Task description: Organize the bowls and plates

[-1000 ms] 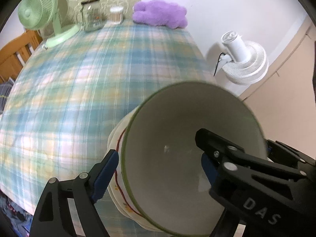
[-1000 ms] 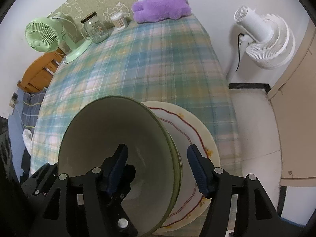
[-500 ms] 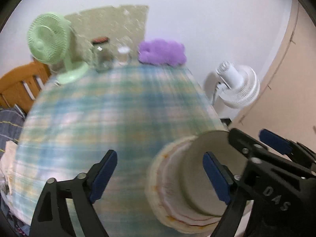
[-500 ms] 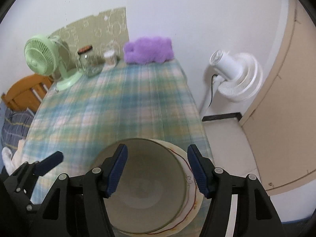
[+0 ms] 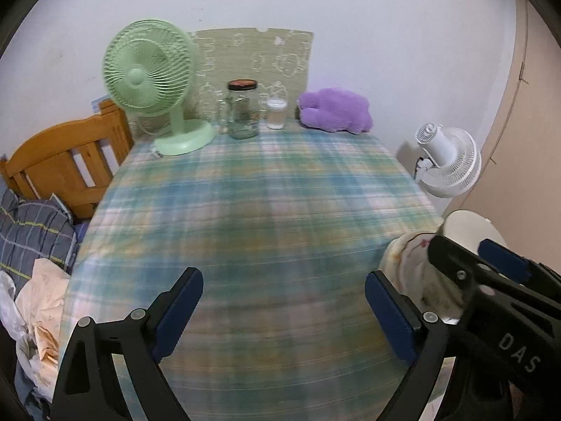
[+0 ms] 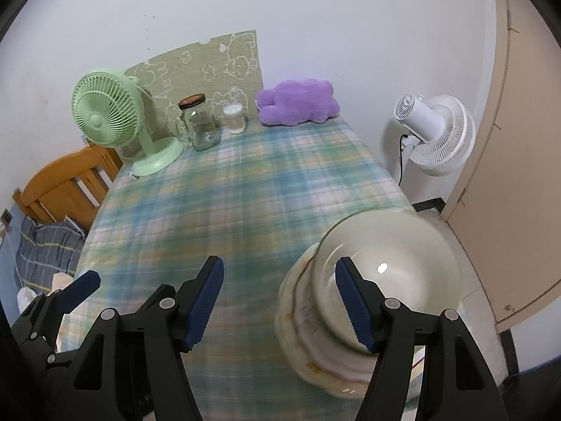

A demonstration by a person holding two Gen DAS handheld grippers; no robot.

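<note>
Both of your hands have pulled back and up from the dishes. A moment ago the bowl filled both views and sat between the tongs; now it looks small and sits off to the side, and you can see the whole checked tabletop (image 6: 245,189).

The bowl (image 6: 385,266) sits inside the stack of plates (image 6: 308,336), near the right front edge of the tabletop. The stack is round, so it has no long side to line up with.

Your left tongs (image 5: 284,315) are wide apart with nothing in them. Only cloth shows between their blue pads. The stack is off to their right, past the right pad, and your right tool partly hides it in that view.

Your right tongs (image 6: 287,301) are spreading apart too, and nothing is between them. Their right pad lies across the bowl's near side in the right wrist view, but I think it is only in front of the bowl, not pressing on it. So the stack lies just to the right of these tongs.

Your right hand is the nearer one. I see no other dish on the tabletop, so the stacking may be done.
</note>
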